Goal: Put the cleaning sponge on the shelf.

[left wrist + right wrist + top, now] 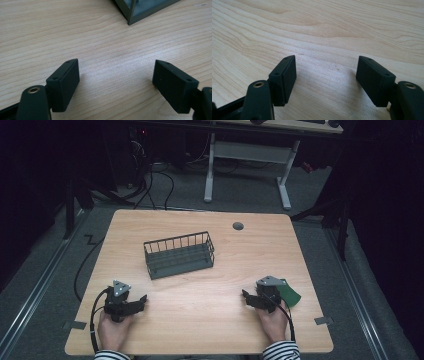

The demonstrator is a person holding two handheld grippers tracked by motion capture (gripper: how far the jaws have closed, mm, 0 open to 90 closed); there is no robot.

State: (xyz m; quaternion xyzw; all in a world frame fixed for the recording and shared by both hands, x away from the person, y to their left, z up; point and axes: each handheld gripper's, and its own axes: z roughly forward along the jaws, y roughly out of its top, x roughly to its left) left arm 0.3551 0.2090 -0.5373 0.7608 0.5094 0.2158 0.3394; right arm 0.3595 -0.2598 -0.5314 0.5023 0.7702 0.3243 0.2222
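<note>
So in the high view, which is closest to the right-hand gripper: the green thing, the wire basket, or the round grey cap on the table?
From the right gripper:
1. Green thing: just behind it, toward the table's right edge.
2. Wire basket: mid-table, to the left.
3. Round grey cap: near the far edge.

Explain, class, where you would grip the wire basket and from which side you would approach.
Grip the basket by the top rail of its near long wall, coming down from above. It stands upright and open-topped, so the thin rim fits between open jaws. The left gripper looks nearer; both it and the right gripper are open and hold nothing.
</note>
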